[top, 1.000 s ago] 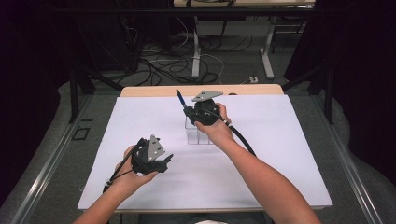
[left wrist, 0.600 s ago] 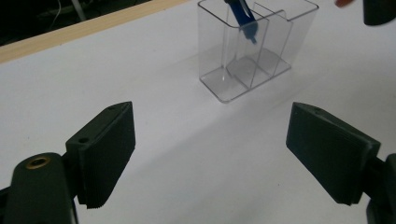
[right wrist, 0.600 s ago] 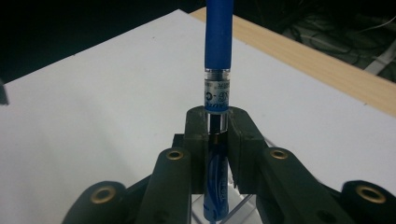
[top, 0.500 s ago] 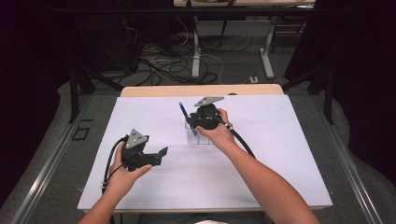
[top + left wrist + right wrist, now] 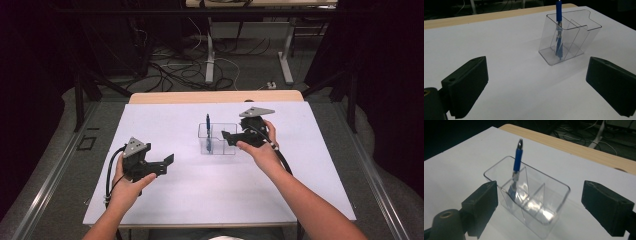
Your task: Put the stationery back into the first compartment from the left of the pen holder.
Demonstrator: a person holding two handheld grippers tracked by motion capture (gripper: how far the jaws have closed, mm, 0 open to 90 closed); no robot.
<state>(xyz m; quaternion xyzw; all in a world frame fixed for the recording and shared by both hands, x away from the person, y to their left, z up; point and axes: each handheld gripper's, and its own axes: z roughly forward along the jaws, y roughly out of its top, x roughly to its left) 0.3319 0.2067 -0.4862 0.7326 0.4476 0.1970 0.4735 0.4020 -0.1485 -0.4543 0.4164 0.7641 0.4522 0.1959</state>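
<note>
A clear plastic holder [image 5: 218, 140] with dividers stands mid-table, and a blue pen [image 5: 208, 122] leans upright in its left compartment. My right gripper [image 5: 226, 138] sits just right of the holder, pointing at it. Its jaws have just been opening and stand open; they grip nothing, and the holder [image 5: 529, 200] and pen [image 5: 518, 157] lie just beyond them. My left gripper [image 5: 169, 161] is at the front left, well apart from the holder [image 5: 570, 37] and pen [image 5: 559, 15]. Its jaws have also just been opening, with nothing between them.
A white sheet [image 5: 200, 200] covers the table, with a wooden strip [image 5: 215, 96] along its far edge. Cables and table legs lie on the floor beyond. A cable trails from each gripper toward the person.
The right gripper let go of the pen, which now stands in the holder, and drew back to the right with its jaws open. The left gripper shifted left and opened wider.
</note>
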